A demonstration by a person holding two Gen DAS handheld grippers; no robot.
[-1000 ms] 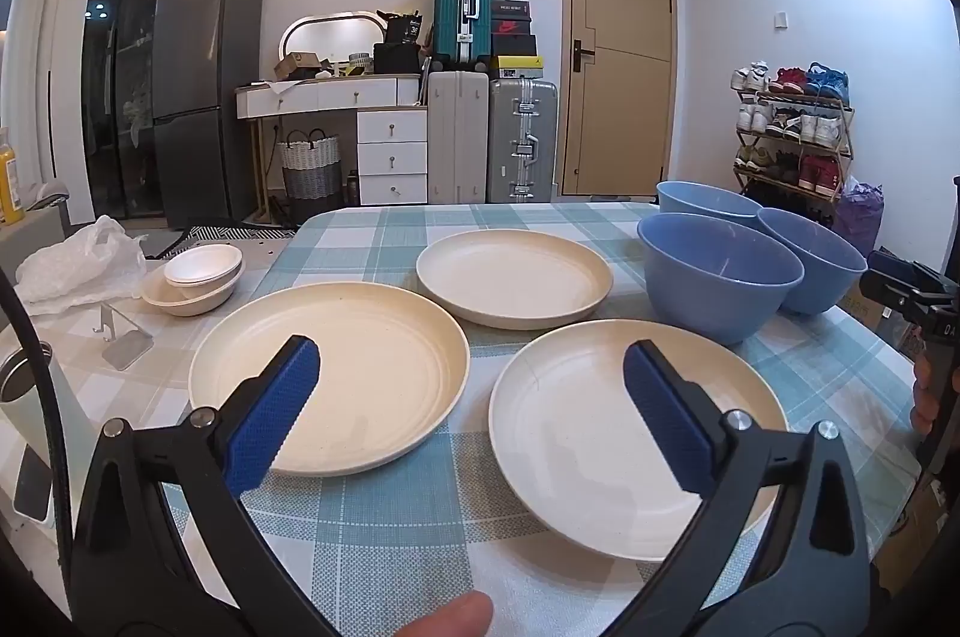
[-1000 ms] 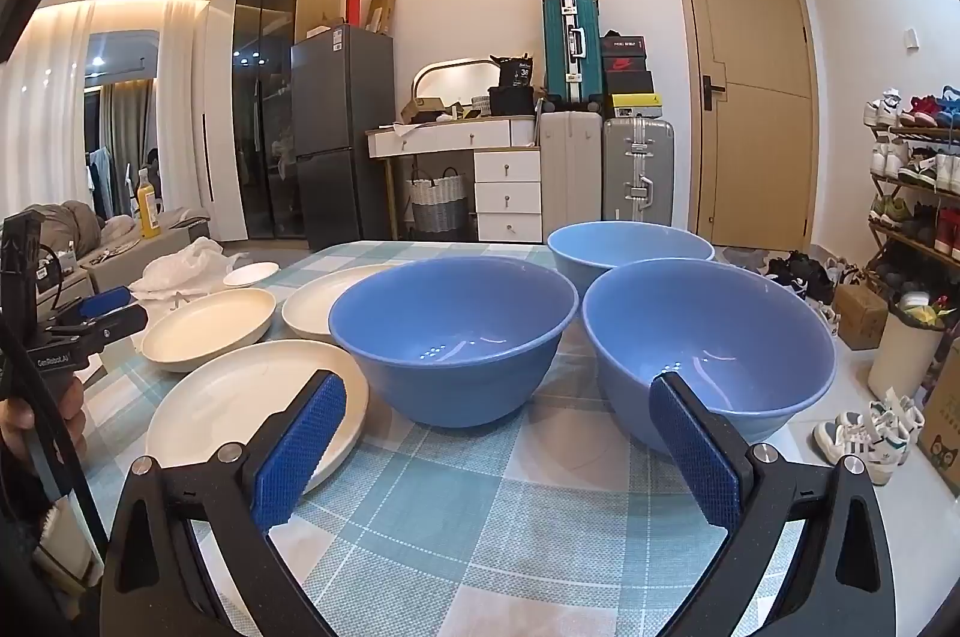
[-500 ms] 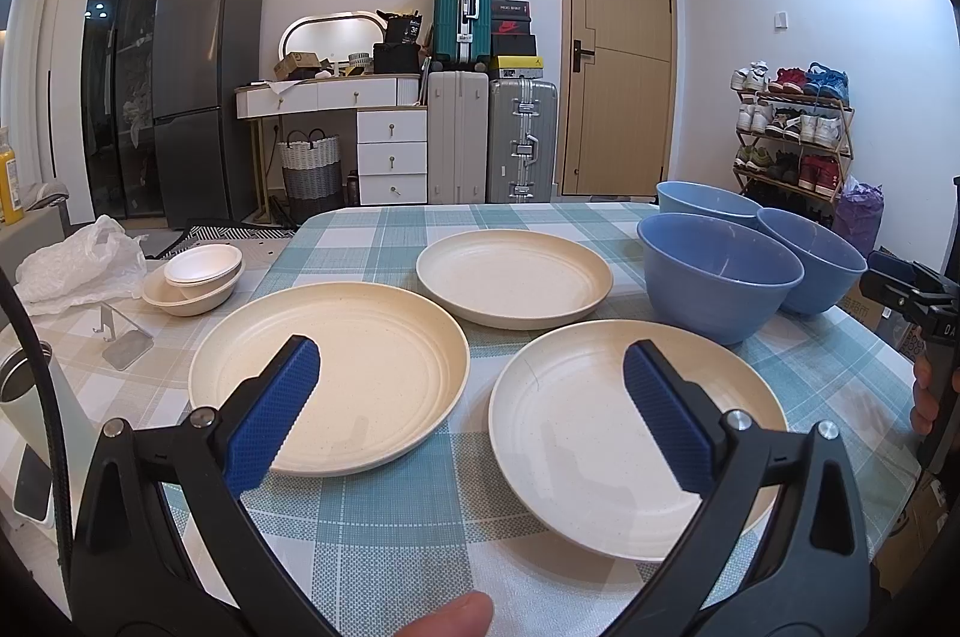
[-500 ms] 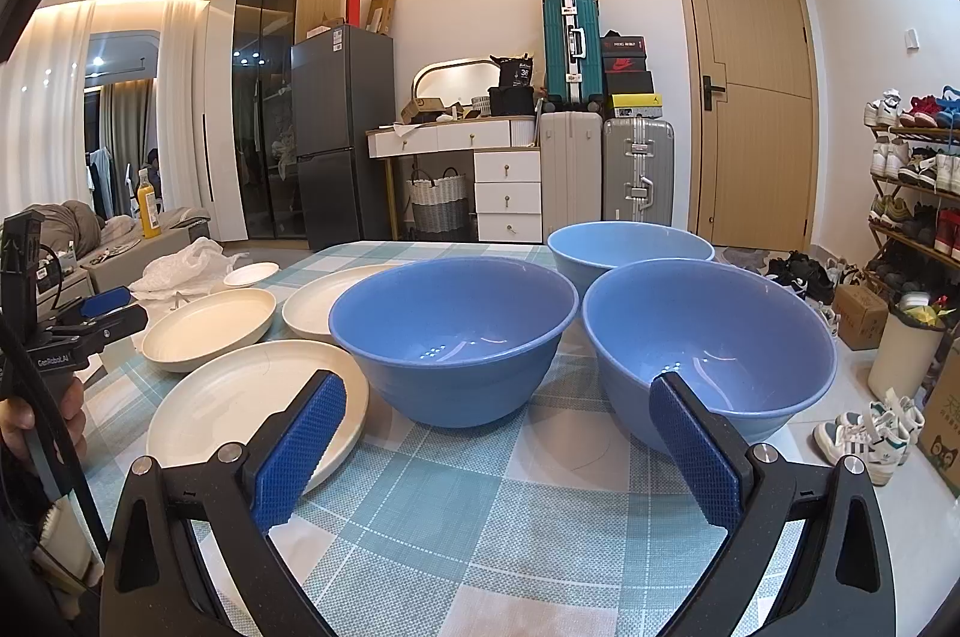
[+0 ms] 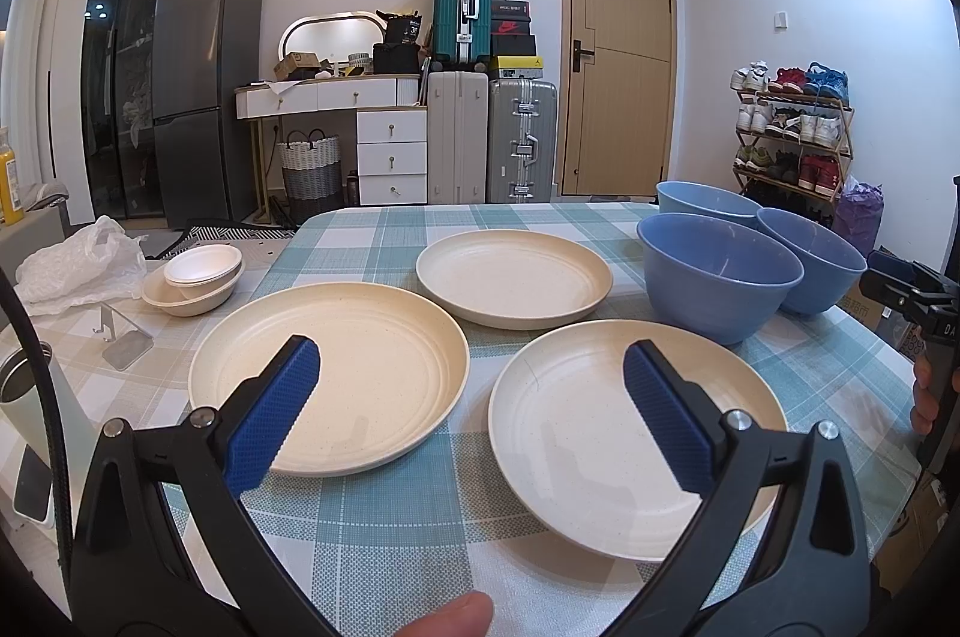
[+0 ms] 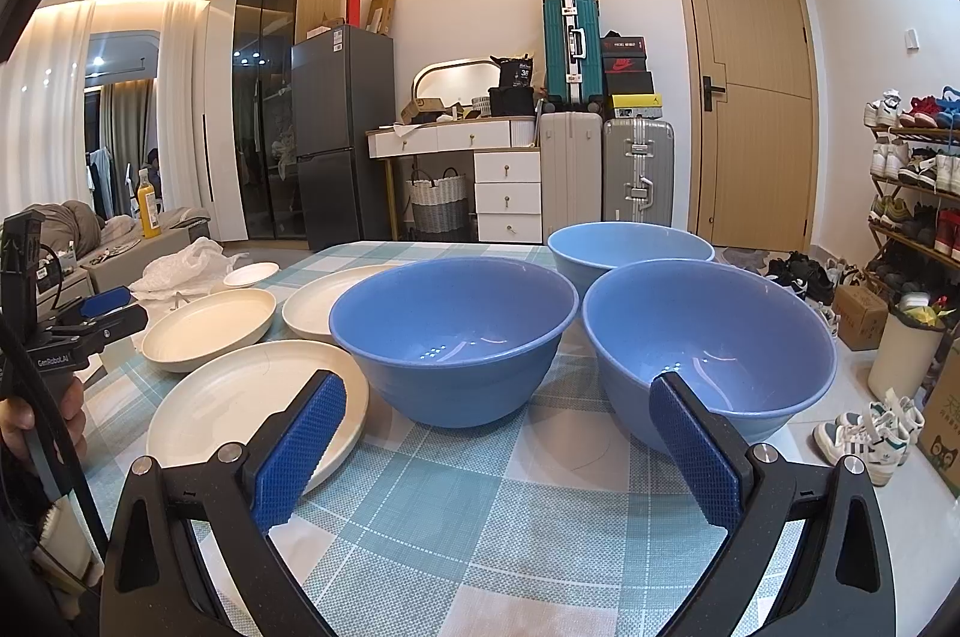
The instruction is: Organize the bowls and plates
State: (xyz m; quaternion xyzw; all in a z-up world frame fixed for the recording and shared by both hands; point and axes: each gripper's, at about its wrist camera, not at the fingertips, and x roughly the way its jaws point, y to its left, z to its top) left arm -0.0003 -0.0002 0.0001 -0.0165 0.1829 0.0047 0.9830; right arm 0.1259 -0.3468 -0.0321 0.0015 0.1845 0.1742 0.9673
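1. Plates fill your left wrist view. Your left gripper (image 5: pixel 471 409) hangs wide open and holds nothing. Taking the nearest blue bowl (image 5: pixel 719 282) as landmark: one cream plate (image 5: pixel 600 433) lies just in front of it, under your right-hand pad; a second plate (image 5: pixel 360 367) lies well to its left, under the other pad; a third plate (image 5: pixel 513 274) sits beside it, farther back. Round plates have no long axis, so any near rim will serve. Two more blue bowls stand behind and right of the landmark. Small white bowls (image 5: pixel 195 274) sit far left, on another surface.

2. Bowls fill your right wrist view. Your right gripper (image 6: pixel 498 451) is likewise spread wide and empty, low over the checked tablecloth (image 6: pixel 456 505). The same landmark bowl (image 6: pixel 453 337) lies straight ahead, slightly left of centre; a second bowl (image 6: pixel 711 349) sits just to its right, behind your right pad; a third bowl (image 6: pixel 630 247) stands behind both. Judging by this, your right hand is nearer the bowls, your left the plates.
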